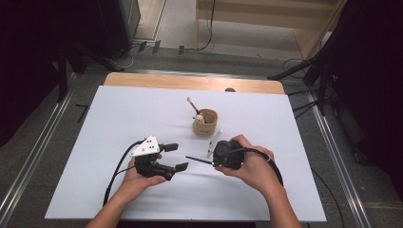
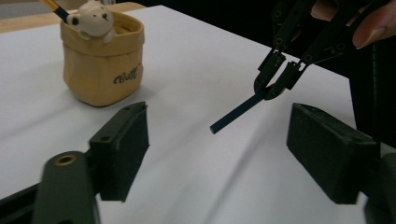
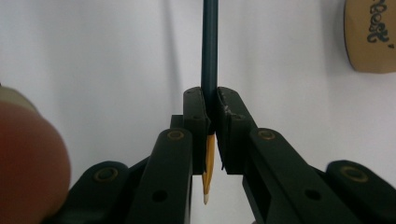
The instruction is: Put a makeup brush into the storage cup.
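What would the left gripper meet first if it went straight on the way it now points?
Probably the dark pencil held out by the right gripper: in the left gripper view its free end hangs between the open jaws of the left gripper, ahead of them. Depth is unclear; the tan pouch sits off to one side.

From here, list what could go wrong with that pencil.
1. The right tool pinches the pencil near its sharpened tip, so most of its length sticks out past the jaws; it could pivot or slip.
2. The left tool is open right in front of it; a misjudged handover might knock it loose.
3. The pouch stands close by; a swing could tip it.
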The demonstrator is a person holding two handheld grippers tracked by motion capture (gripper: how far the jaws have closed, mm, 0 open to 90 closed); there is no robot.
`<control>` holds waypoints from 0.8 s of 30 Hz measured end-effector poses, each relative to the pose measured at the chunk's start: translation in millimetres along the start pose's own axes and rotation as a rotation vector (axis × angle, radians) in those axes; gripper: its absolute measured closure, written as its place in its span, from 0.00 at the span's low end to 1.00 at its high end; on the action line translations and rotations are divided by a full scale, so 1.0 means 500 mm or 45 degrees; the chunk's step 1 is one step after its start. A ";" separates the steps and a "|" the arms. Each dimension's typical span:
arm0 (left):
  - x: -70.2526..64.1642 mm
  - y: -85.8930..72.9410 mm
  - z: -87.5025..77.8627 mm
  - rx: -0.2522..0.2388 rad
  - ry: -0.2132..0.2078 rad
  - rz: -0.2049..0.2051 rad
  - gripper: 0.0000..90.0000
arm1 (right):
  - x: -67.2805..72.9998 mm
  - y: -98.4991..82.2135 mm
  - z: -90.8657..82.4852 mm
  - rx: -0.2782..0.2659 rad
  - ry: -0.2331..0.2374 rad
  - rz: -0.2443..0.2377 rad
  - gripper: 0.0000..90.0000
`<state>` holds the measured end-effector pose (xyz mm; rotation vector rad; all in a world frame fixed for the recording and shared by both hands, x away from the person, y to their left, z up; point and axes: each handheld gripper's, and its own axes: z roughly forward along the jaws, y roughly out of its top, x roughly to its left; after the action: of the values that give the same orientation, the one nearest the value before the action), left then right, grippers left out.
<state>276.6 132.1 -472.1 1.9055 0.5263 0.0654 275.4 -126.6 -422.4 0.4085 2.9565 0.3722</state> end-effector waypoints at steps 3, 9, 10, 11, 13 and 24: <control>-0.002 -0.001 0.003 0.011 -0.028 0.005 0.35 | 0.006 0.008 -0.003 -0.009 -0.010 -0.034 0.94; -0.004 -0.006 0.011 0.045 -0.081 -0.004 0.50 | 0.016 0.018 -0.010 -0.023 -0.017 -0.065 0.94; -0.004 -0.006 0.013 0.049 -0.091 -0.002 0.52 | 0.016 0.018 -0.010 -0.023 -0.015 -0.067 0.94; -0.004 -0.007 0.014 0.055 -0.099 -0.006 0.54 | 0.017 0.018 -0.009 -0.020 -0.016 -0.068 0.94; -0.004 -0.007 0.016 0.058 -0.102 -0.016 0.59 | 0.019 0.018 -0.008 -0.018 -0.016 -0.069 0.94; -0.002 -0.012 0.024 0.104 -0.144 -0.015 0.78 | 0.023 0.021 -0.005 -0.031 -0.007 -0.117 0.94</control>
<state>277.3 123.2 -482.1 1.9726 0.4698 -0.0718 266.6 -114.0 -418.1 0.2695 2.9495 0.3955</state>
